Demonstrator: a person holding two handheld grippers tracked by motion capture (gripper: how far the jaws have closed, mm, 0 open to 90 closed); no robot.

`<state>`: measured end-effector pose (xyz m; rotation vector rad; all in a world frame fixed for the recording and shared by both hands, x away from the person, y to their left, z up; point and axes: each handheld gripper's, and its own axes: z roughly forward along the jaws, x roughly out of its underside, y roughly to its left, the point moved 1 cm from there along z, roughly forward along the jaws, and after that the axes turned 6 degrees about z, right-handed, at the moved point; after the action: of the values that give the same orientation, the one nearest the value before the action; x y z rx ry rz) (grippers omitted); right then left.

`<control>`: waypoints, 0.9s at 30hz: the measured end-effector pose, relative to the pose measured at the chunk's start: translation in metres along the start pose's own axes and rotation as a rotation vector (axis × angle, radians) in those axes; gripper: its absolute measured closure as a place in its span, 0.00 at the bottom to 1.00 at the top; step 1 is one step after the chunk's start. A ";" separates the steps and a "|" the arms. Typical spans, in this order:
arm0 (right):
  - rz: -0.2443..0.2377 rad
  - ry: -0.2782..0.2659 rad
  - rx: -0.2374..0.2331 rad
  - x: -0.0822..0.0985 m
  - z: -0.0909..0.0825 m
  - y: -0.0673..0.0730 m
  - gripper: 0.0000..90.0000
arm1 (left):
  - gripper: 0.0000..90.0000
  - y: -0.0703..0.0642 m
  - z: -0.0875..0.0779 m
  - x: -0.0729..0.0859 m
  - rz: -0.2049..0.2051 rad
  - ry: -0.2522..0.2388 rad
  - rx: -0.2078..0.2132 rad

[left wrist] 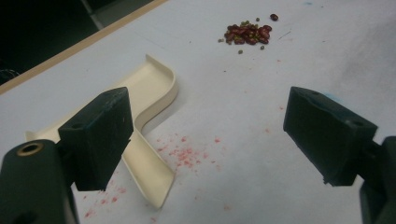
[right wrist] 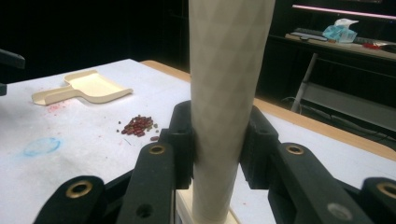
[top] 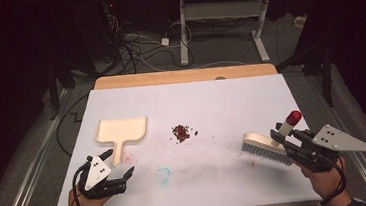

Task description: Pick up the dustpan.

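The brush [top: 267, 147] handle is clamped by the right gripper [top: 287, 141]; beside the stiff, likely light dustpan [top: 121, 131], the left gripper [top: 118, 165] is held apart, handle unclaimed.

A cream dustpan [top: 122, 131] lies flat left of centre; red beans [top: 181, 133] are piled mid-frame; a white brush [top: 265, 146] stands lower right.

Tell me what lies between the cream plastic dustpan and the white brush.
In the high view, a small pile of red beans sits between the cream plastic dustpan and the white bristle brush.
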<state>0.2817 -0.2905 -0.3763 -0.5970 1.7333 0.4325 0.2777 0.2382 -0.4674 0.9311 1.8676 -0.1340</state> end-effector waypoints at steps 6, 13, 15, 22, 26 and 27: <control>-0.006 0.000 0.002 -0.002 -0.002 0.002 0.78 | 0.17 -0.001 -0.001 0.001 -0.013 0.008 0.004; -0.012 -0.004 0.004 -0.004 0.000 0.003 0.78 | 0.17 0.004 -0.008 0.003 -0.027 0.005 -0.004; -0.011 0.004 0.006 -0.003 0.001 0.004 0.78 | 0.17 0.006 -0.010 0.003 -0.032 0.004 -0.011; -0.014 0.002 0.006 -0.004 0.002 0.004 0.78 | 0.17 0.010 -0.014 0.004 -0.041 0.037 -0.018; -0.008 0.002 0.009 -0.005 0.002 0.003 0.78 | 0.17 0.010 -0.014 0.003 -0.033 0.083 -0.030; -0.013 0.003 0.012 -0.005 0.002 0.003 0.78 | 0.17 0.011 -0.014 0.003 -0.035 0.098 -0.037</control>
<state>0.2821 -0.2859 -0.3725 -0.6002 1.7329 0.4119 0.2735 0.2538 -0.4593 0.8944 1.9704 -0.0762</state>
